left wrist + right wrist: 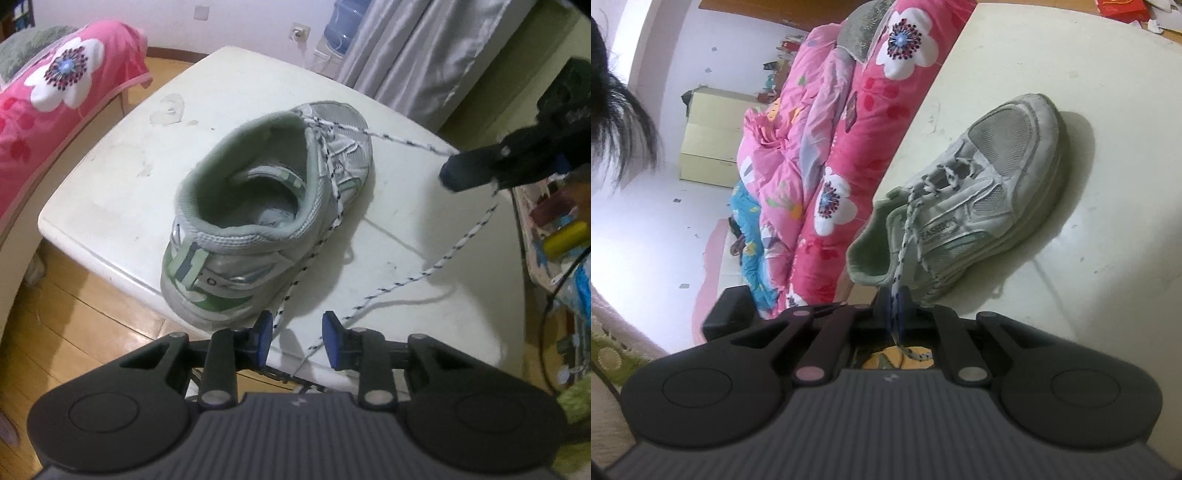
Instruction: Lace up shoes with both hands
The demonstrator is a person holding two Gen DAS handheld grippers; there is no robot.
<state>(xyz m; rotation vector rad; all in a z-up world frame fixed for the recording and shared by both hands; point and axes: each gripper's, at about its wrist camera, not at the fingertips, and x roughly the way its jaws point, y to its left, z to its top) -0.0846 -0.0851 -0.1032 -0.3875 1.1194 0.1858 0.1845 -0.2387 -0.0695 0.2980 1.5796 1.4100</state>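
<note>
My left gripper [297, 338] sat low in its own view with the blue pads [265, 334] parted; one run of the speckled lace [458, 245] came down beside the left pad and another passed by the right one, but neither pad pressed on it. My right gripper [895, 314] was clamped shut on the other lace end [905, 240], which ran taut up to the eyelets; in the left view that same gripper [452, 173] showed at the right edge, with the lace stretched to it from the shoe.

The shoe [266, 218], a worn white-and-green sneaker, stood on the white table [110, 192] at the middle of the left frame, heel toward me. A pink flowered quilt [62, 81] filled the upper left, grey curtains [406, 55] the upper right, with a blue water bottle [347, 26] beside them.

Clutter at the right edge was blurred and cut off; I couldn't tell what it was. In the right view, dark hair [617, 110] crossed the upper left corner, and my gripper body hid the lace tip.
</note>
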